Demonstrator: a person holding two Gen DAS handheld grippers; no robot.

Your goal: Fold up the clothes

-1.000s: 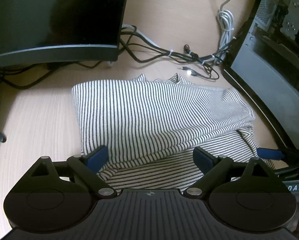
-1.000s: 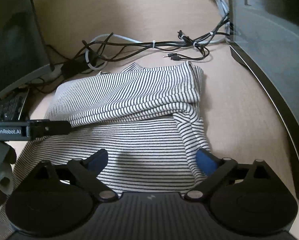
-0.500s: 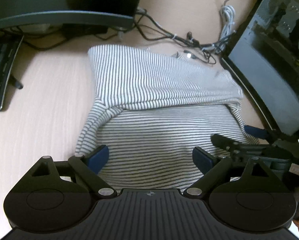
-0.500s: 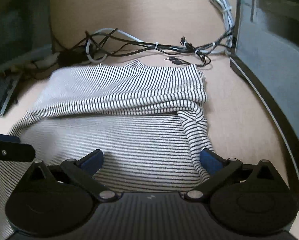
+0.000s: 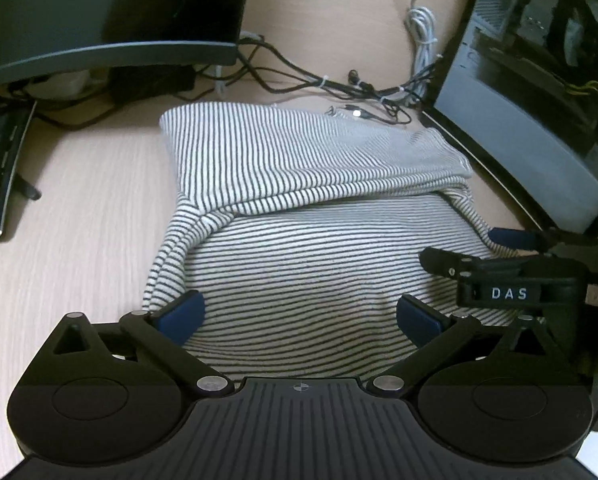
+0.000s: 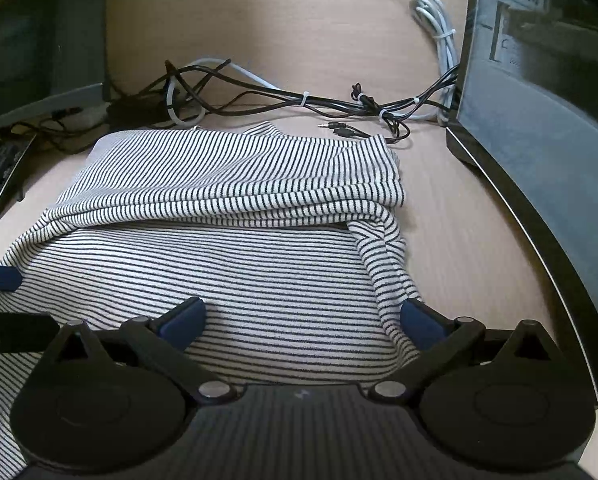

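Both grippers have drawn back toward the striped shirt's [image 5: 299, 280] near, single-layer part. Left gripper [image 5: 299, 314] and right gripper [image 6: 301, 318] hover spread wide, empty; shirt lies between and beyond their fingers, far half doubled over. Any next pinch should catch matching corners evenly.

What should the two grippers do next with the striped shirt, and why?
Probably close both on the near hem. The left gripper and right gripper have open jaws over the unfolded lower half of the black-and-white striped knit shirt, whose far half is already folded over.
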